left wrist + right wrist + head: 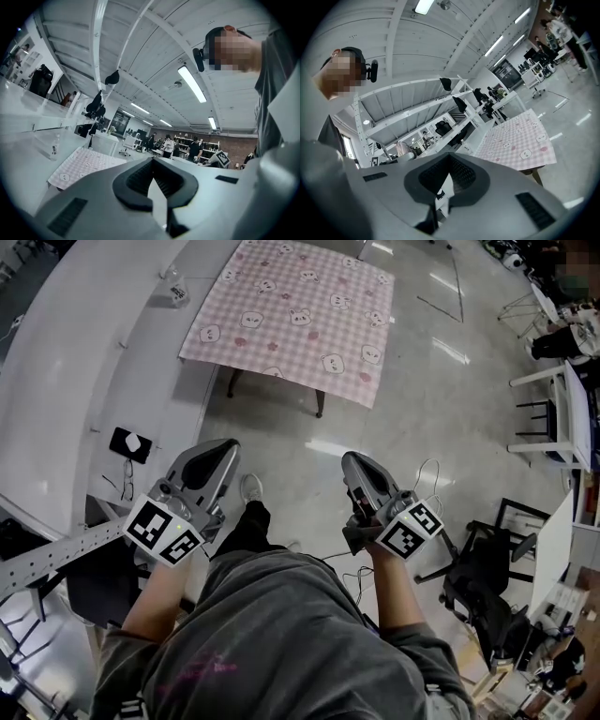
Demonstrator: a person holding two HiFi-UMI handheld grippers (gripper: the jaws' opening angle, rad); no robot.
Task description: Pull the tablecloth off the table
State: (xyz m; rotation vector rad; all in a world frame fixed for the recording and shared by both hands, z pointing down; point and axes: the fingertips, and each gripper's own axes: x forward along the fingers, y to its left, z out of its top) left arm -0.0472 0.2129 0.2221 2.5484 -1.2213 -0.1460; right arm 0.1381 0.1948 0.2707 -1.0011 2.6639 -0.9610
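A pink checked tablecloth [291,315] with small animal faces covers a low table; one dark table leg [320,405] shows under its near edge. The cloth also appears in the left gripper view [82,168] and the right gripper view [518,140]. I stand well back from the table, on the shiny floor. My left gripper [223,451] and right gripper [354,463] are held in front of my waist, pointing towards the table. In both gripper views the jaws meet with nothing between them [152,164] [449,159].
A long white shelf unit [84,371] runs along the left, with a clear bottle [175,292] by the table's far corner. White desks [572,418] and a black chair [487,587] stand at the right. Thin cables [427,474] lie on the floor. People [168,145] stand far off.
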